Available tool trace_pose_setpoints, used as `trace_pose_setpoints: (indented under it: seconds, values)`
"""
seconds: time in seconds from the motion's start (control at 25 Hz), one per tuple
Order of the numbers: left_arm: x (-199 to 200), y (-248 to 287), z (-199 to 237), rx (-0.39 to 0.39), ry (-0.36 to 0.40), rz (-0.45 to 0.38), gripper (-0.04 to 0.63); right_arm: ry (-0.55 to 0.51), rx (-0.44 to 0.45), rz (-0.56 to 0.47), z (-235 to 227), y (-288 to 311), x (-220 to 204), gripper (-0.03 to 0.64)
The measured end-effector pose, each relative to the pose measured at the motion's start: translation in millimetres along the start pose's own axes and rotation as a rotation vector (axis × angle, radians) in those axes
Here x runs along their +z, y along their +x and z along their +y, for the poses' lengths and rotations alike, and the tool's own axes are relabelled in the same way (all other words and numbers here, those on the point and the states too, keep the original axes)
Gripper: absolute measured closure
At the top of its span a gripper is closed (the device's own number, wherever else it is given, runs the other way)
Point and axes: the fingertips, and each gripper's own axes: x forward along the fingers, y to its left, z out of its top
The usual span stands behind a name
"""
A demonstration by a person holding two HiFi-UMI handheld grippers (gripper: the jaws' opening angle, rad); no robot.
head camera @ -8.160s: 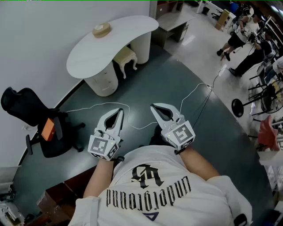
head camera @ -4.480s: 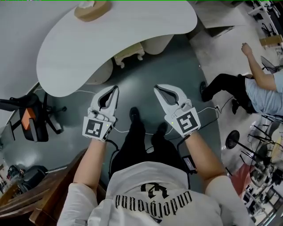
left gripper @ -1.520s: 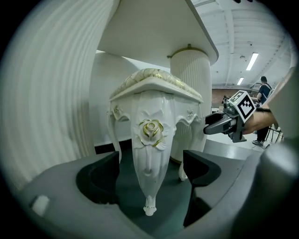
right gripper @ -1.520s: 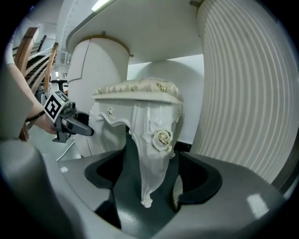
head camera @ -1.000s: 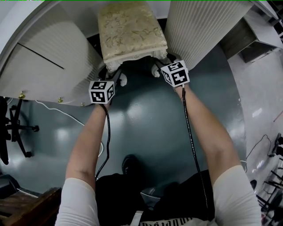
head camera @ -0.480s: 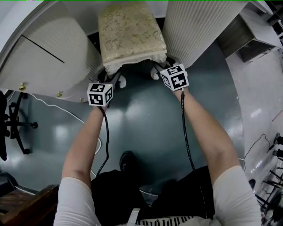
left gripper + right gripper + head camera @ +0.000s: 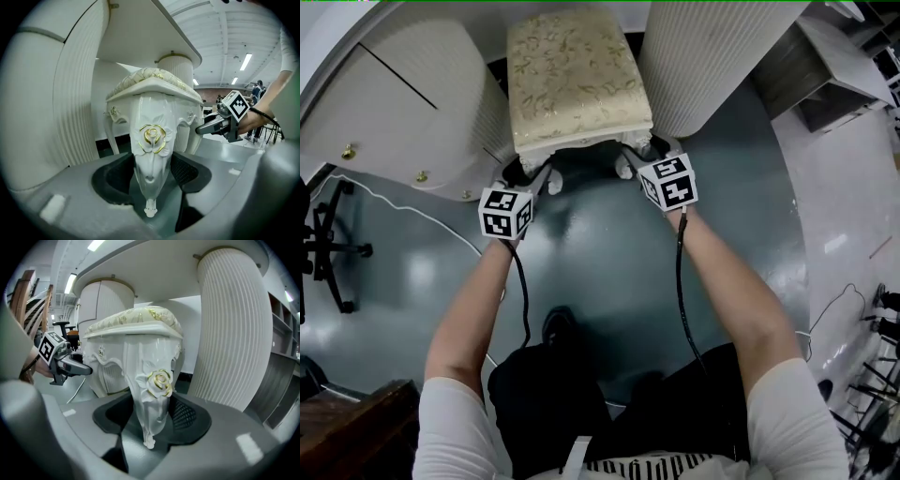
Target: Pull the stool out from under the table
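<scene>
The white carved stool (image 7: 572, 75), with a cream floral cushion, stands between the two ribbed pedestals of the white table (image 7: 703, 56). My left gripper (image 7: 534, 178) is shut on the stool's front left leg (image 7: 150, 140), which has a gold rose carved on it. My right gripper (image 7: 630, 159) is shut on the front right leg (image 7: 152, 385). In the left gripper view the leg fills the gap between the dark pads of my left gripper (image 7: 151, 171). The right gripper view shows the same for my right gripper (image 7: 151, 416). Each gripper view also shows the other gripper off to the side.
The left pedestal (image 7: 422, 103) has small gold knobs. A white cable (image 7: 394, 211) lies on the grey-green floor. An office chair base (image 7: 323, 244) is at the left edge and dark wooden furniture (image 7: 347, 422) at the bottom left. A grey shelf unit (image 7: 834, 56) stands at the top right.
Both grippers have moved back toward me, still shut on the front legs. The stool has slid with them, further out from between the pedestals.
</scene>
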Motion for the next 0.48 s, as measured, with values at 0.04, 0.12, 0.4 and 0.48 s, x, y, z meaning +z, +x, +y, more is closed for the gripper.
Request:
trace_pose_setpoints:
  seconds: [0.04,0.12,0.4,0.48]
  values:
    - [-2.5,-5.0,-4.3,0.0,0.0,-0.001,0.347,0.001,0.002,-0.001,3.6,-5.3,-3.3,0.387]
    - [-6.4,-14.4,-14.5,-0.003,0.0,-0.004,0.347,0.0,0.007,-0.001,9.2,-16.7,-9.7,0.387]
    - [-19.9,-44.2,-47.5,-0.039,-0.002,-0.006,0.345,0.008,0.031,0.005,27.8,-54.8,-30.3,0.387]
    - [-23.9,-53.8,-57.1,-0.05,0.001,-0.006,0.345,0.007,0.036,0.007,33.8,-65.4,-36.0,0.387]
